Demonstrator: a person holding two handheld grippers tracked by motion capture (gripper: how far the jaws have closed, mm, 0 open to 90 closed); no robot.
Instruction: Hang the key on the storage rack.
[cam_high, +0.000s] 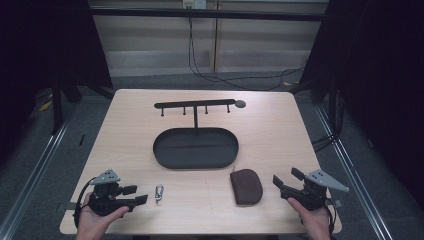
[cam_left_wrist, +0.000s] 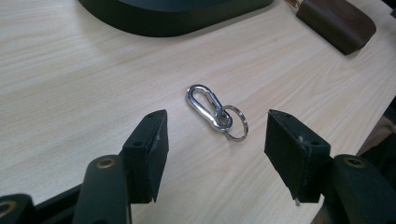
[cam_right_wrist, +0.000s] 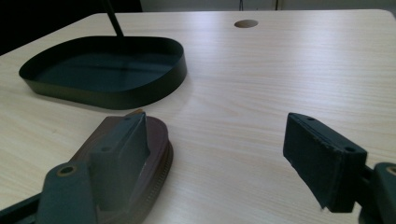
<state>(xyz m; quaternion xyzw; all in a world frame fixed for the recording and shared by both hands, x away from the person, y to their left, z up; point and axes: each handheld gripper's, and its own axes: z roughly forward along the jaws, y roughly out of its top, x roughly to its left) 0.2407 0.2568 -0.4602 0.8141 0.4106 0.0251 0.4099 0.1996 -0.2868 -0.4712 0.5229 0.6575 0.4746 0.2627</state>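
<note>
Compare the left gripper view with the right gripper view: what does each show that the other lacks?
Left gripper view alone: a silver clip with a key ring, lying on the table ahead of the open left gripper.

Right gripper view alone: the tray's upright post, a round hole in the table, and the open right gripper.

Both: the black tray, the brown pouch and the wooden table.

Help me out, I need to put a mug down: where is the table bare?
Bare wood lies left and right of the oval tray. The front edge is crowded: left gripper, carabiner, brown pouch, right gripper.

Tray w/ rack (cam_high: 165, 156), carabiner (cam_high: 159, 192), pouch (cam_high: 246, 186)
</note>
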